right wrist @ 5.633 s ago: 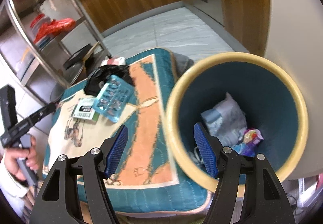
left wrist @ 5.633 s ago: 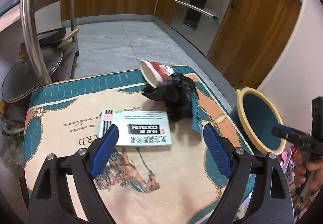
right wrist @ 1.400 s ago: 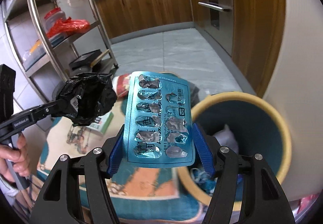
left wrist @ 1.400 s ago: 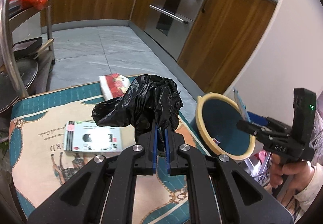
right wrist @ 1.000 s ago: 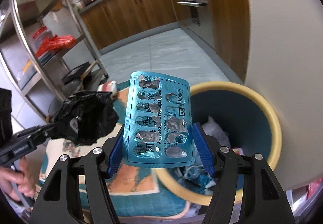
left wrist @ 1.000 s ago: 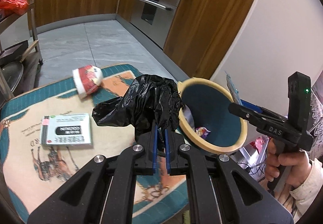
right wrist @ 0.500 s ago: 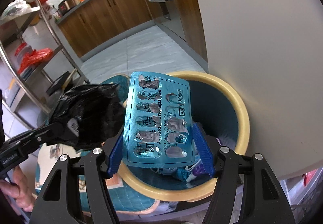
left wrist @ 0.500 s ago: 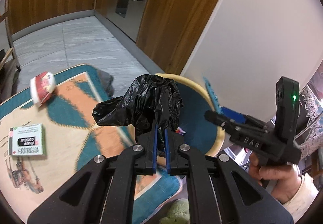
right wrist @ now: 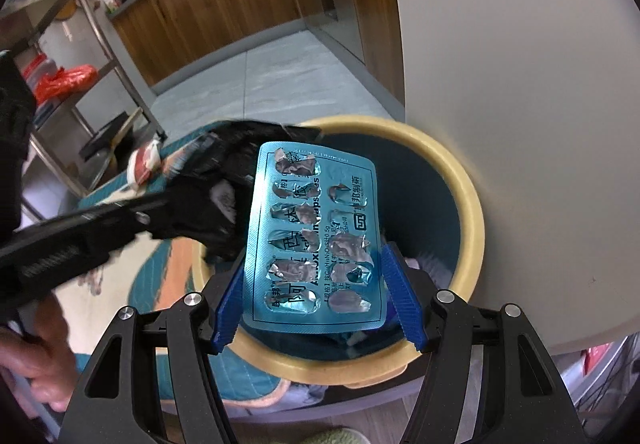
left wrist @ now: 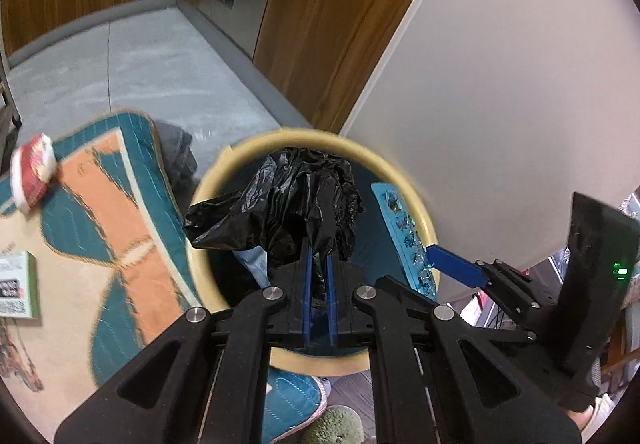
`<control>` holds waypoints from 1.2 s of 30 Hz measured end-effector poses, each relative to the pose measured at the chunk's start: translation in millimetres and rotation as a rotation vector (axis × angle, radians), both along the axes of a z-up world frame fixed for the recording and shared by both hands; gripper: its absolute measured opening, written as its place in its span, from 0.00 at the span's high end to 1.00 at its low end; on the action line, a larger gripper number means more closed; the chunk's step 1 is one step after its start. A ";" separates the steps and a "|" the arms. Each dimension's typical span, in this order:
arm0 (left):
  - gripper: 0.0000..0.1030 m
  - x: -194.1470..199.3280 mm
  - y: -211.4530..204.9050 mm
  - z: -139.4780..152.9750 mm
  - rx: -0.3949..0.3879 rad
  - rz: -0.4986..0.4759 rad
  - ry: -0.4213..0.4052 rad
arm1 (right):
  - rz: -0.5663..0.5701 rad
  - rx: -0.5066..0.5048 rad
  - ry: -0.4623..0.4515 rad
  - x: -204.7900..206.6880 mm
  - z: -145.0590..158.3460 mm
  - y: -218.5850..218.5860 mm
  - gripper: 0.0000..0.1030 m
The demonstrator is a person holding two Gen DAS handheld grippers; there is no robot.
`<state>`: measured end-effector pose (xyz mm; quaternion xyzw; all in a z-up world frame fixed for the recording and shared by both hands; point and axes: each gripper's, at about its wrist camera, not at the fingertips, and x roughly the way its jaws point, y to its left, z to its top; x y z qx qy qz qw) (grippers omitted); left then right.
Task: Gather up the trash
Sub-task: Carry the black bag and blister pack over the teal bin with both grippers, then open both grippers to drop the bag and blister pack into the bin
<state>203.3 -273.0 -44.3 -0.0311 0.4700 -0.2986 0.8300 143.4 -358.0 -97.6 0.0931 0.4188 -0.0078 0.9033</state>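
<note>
Both hands have swung off the mat and now hang over the bin (left wrist: 208,203), and that is the big change: half a second back the yellow rim sat only partly under the load, and now the black plastic bag (left wrist: 288,211) sits dead centre over the blue well. The left gripper (left wrist: 318,276) is pinched tight on the bag's lower folds, jaws nearly touching, with the bag bulging out toward 12 o'clock. The right gripper (right wrist: 316,296) clamps the blue blister pack (right wrist: 316,236) by its side edges, standing it upright with its emptied foil pockets facing the lens, right above the bin mouth; in the left view the pack shows edge-on at 3 o'clock of the bag. So two pieces of trash look ready to drop, and a release from either hand should land inside, where some wrappers already lie. Bag and pack hang close together, though, so one may snag the other on the way down. Work remains: a red-and-white paper cup (left wrist: 34,171) lies on the patterned mat (left wrist: 120,203) at 9 o'clock, and a medicine box (left wrist: 16,284) sits at the left edge, well apart from the bin. The white wall at 2 o'clock crowds the bin's far side.
</note>
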 end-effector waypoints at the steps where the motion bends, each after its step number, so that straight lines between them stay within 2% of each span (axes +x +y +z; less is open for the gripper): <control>1: 0.94 1.0 -2.7 -5.8 0.003 -0.003 0.015 | 0.001 -0.004 0.006 0.9 -1.2 0.3 0.36; 11: 0.94 4.4 -5.7 -36.2 0.023 -0.019 0.091 | 0.024 -0.053 0.071 19.6 -18.4 14.8 0.36; 17: 0.92 1.4 0.1 -35.2 0.037 -0.012 0.068 | 0.020 -0.064 0.096 20.6 -27.9 13.1 0.36; 21: 0.84 -3.3 2.8 -30.9 0.039 -0.012 0.054 | 0.018 -0.072 0.099 20.4 -29.7 13.6 0.35; 25: 0.75 -4.2 9.5 -27.4 0.033 0.008 0.042 | 0.016 -0.070 0.087 18.2 -27.8 11.6 0.26; 29: 0.70 -6.2 17.9 -21.3 0.038 0.023 0.025 | 0.010 -0.057 0.072 17.0 -24.8 9.6 0.25; 32: 0.59 -7.9 25.0 -15.6 0.037 0.034 0.006 | 0.005 -0.036 0.057 15.8 -21.4 7.7 0.23; 34: 0.44 -11.4 30.5 -10.3 0.034 0.042 -0.009 | 0.001 -0.026 0.046 14.5 -19.4 6.2 0.22; 36: 0.39 -16.9 36.5 -5.3 0.030 0.048 -0.031 | -0.005 -0.015 0.035 13.6 -17.2 4.8 0.21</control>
